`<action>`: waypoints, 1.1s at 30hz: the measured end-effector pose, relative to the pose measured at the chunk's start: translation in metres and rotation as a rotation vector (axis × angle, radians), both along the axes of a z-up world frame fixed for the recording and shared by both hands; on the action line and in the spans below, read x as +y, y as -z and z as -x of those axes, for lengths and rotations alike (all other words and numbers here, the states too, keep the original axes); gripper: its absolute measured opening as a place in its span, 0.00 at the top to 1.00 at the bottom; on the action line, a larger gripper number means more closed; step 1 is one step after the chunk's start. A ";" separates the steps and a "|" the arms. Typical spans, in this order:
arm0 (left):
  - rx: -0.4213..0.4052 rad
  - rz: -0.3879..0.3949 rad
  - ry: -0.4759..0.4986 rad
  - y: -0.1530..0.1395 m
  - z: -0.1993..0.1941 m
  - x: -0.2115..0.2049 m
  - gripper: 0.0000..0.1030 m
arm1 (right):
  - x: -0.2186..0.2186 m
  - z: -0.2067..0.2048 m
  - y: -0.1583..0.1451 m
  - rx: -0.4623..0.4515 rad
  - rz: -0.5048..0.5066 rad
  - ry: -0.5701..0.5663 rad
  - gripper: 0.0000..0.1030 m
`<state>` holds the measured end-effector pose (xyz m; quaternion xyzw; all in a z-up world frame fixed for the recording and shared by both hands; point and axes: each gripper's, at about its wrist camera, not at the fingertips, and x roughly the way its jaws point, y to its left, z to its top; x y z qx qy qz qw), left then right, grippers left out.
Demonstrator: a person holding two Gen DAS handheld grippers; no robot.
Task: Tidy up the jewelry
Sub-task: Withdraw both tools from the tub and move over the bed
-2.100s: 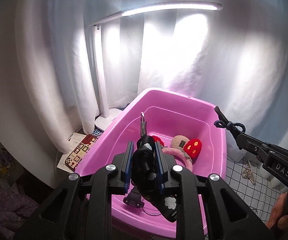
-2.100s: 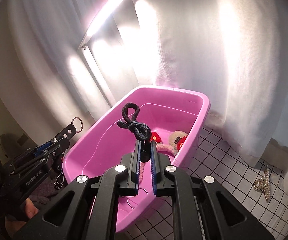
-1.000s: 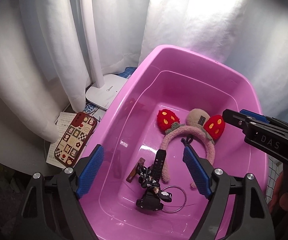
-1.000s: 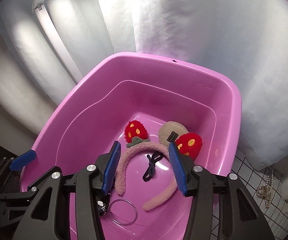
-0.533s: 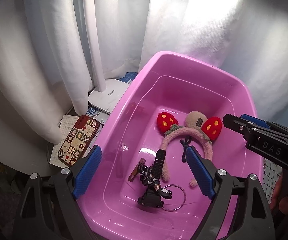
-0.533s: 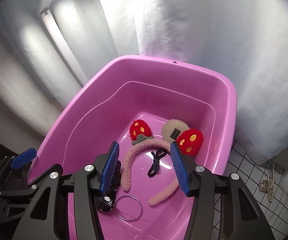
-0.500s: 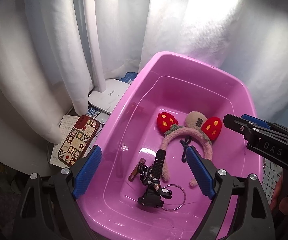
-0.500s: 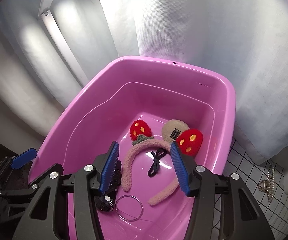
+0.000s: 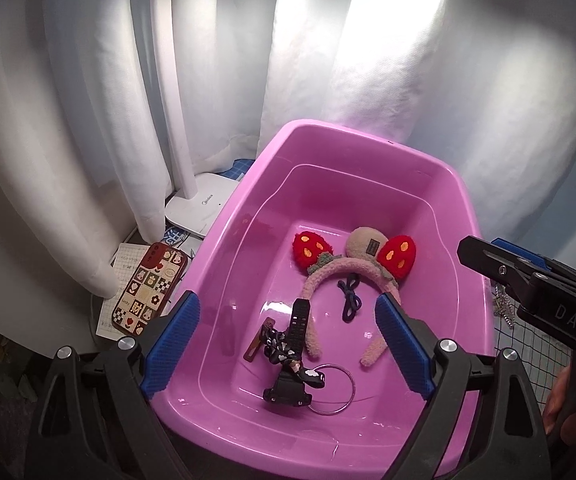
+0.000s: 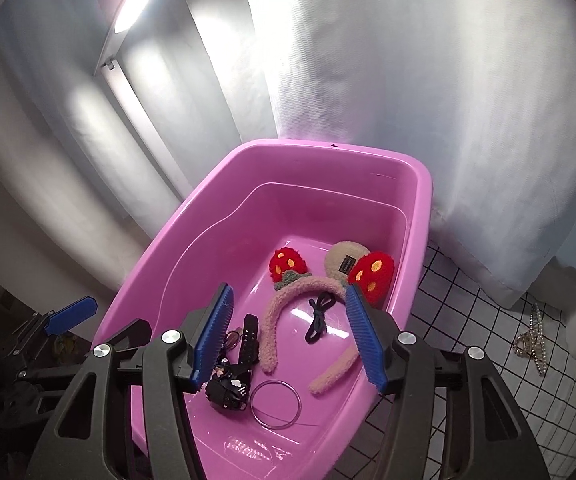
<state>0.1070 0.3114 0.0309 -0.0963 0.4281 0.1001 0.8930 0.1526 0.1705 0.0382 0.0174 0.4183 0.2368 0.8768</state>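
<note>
A pink tub [image 9: 376,148] [image 10: 420,208] holds a fuzzy pink headband with red strawberry ears [image 9: 352,270] [image 10: 300,292], a dark hair tie [image 9: 350,300] [image 10: 318,316], a black watch with a patterned strap [image 9: 290,356] [image 10: 234,376] and a thin metal ring [image 9: 334,390] [image 10: 275,406]. My left gripper [image 9: 288,344] is open and empty above the tub's near end. My right gripper [image 10: 288,332] is open and empty above the tub. The right gripper also shows at the right edge of the left wrist view [image 9: 528,280].
A white desk lamp [image 9: 192,200] stands left of the tub against white curtains. A patterned phone [image 9: 150,286] lies on papers beside it. A pearl hair claw [image 10: 532,340] lies on the white grid-lined surface right of the tub.
Both grippers opened and dropped their items: the watch and the hair tie now lie in the tub. Over the last half second both grippers have drawn back a little.
</note>
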 end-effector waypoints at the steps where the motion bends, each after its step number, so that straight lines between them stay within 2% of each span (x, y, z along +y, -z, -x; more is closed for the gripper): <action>1: -0.005 0.006 0.009 -0.001 0.002 -0.002 0.14 | -0.005 0.005 -0.001 -0.001 -0.009 0.010 0.45; 5: -0.029 0.060 0.054 -0.007 0.008 -0.011 0.13 | -0.032 0.025 -0.003 -0.006 -0.051 0.057 0.44; 12: -0.077 0.070 0.139 -0.020 0.017 -0.051 0.11 | -0.100 0.070 -0.003 -0.044 -0.043 0.177 0.39; 21: -0.142 0.099 0.305 -0.029 0.023 -0.153 0.08 | -0.229 0.133 0.019 -0.060 -0.008 0.422 0.39; 25: -0.126 0.118 0.401 -0.018 0.022 -0.206 0.06 | -0.281 0.161 0.037 -0.039 0.011 0.511 0.39; 29: -0.089 0.080 0.487 0.008 0.016 -0.257 0.06 | -0.320 0.180 0.062 0.000 -0.028 0.562 0.39; 33: -0.059 0.054 0.512 0.039 0.001 -0.289 0.06 | -0.345 0.189 0.093 0.031 -0.058 0.596 0.39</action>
